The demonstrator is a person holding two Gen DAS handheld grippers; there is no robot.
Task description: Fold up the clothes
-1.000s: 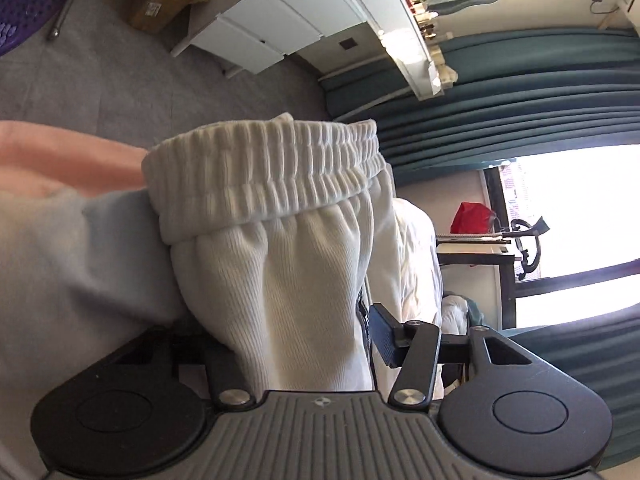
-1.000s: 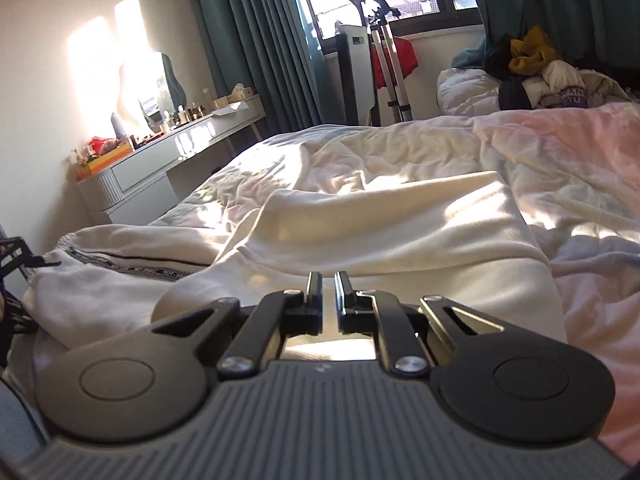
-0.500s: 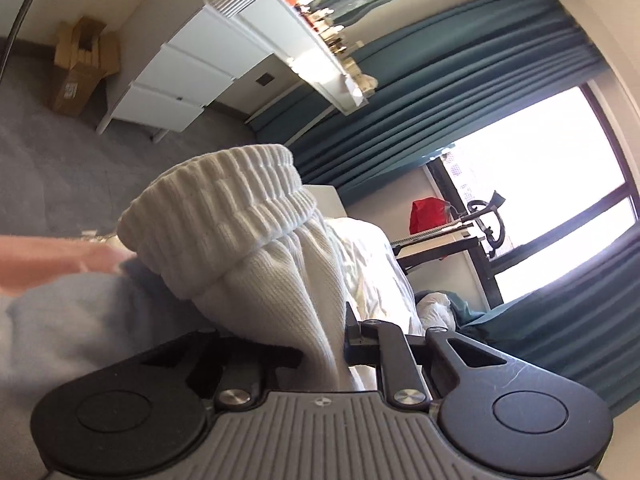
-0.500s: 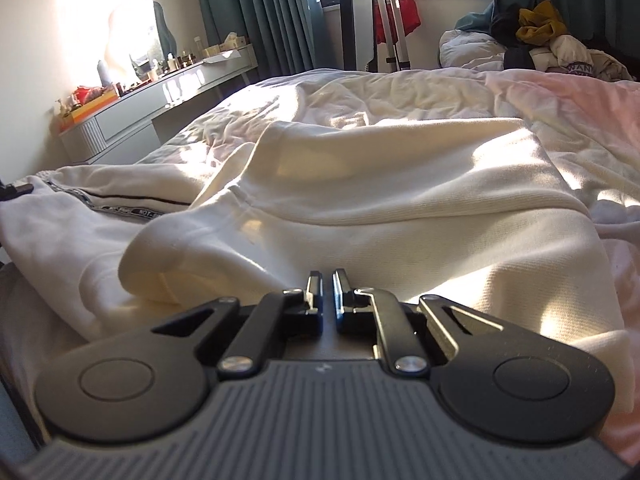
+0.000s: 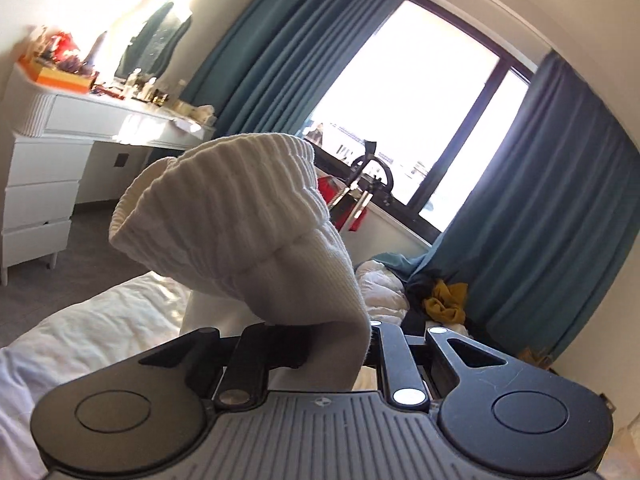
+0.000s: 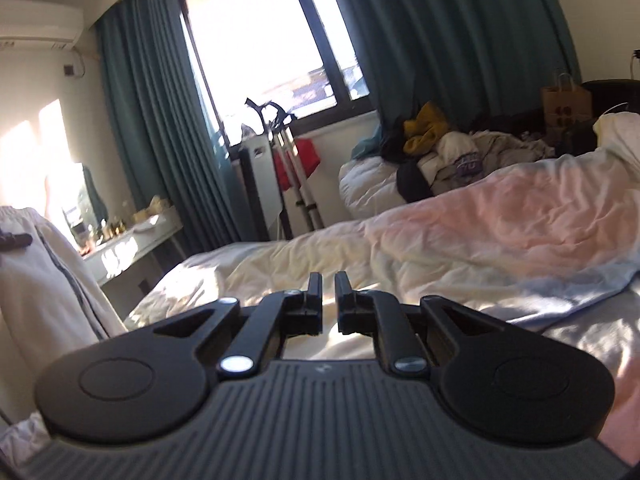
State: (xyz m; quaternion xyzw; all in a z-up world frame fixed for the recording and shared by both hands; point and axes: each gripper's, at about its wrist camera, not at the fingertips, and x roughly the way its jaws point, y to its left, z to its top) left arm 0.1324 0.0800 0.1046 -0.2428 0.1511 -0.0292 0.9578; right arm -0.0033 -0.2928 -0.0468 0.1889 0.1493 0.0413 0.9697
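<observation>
My left tool [image 5: 336,344] is clamped on a white ribbed garment [image 5: 240,220], gripping the knit just below its thick elastic band; the band end stands up and flops over in front of the lens, lifted clear of the bed [image 5: 100,328]; in the right wrist view the same pale garment [image 6: 36,280] hangs at the far left edge, with a dark stripe running down it; my right tool [image 6: 328,300] is held above the bedding with its fingers nearly together, a slim gap between them and nothing in it. Judgement: the step in hand is carrying or repositioning one end of the garment with the left tool alone; whether this lift opens it out to lay flat or brings one end over to make a fold, I cannot settle from these views, since the lower part of the cloth is hidden. The next move calls for the right tool to spread and take a second hold on the hanging cloth, so that the piece can be stretched between two points and set down squarely on the bed; risk: the heavy band may sag and twist the fabric.
</observation>
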